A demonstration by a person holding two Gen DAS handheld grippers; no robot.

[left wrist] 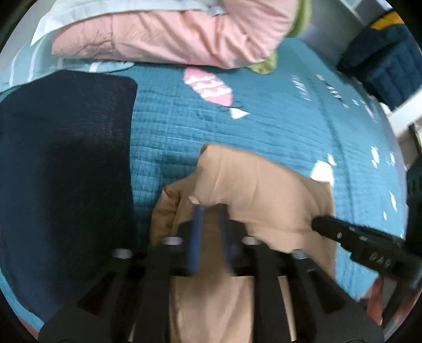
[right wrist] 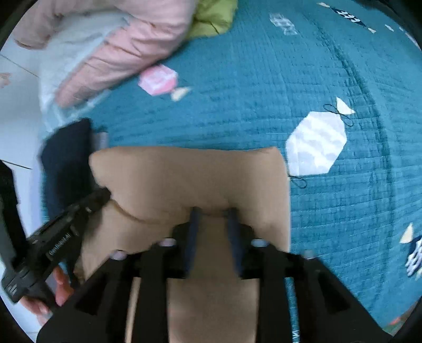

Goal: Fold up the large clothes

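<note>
Tan garment (right wrist: 190, 179), folded to a rough rectangle, lying on the teal quilted bed (right wrist: 263, 79) directly below both tongs. Left tongs (left wrist: 211, 211) standing spread over a raised fold of the cloth, blue fingers (left wrist: 196, 232) not pressing on it; right tongs (right wrist: 212, 211) likewise standing spread above the near edge, nothing pinched. Step in hand, by judgement: letting go after a fold and readying the next one. Advisable: lifting both tongs straight off so no fabric drags, checking the far edge for squareness, flattening the bump near the left tongs before re-pinching at the corners. Left wrist view alone showing: dark navy garment (left wrist: 66, 158) lying flat beside the tan one, a dark blue knit item (left wrist: 382, 66) at the far right, the right tongs entering from the side. Right wrist view alone showing: the tan garment's straight far edge and both far corners, white candy-shaped print (right wrist: 316, 142) on the quilt, a hand (right wrist: 60, 287) gripping the left tongs' handle. Pink padded jacket (left wrist: 171, 39) and green cloth (right wrist: 211, 15) lying at the bed's far side in both views.
</note>
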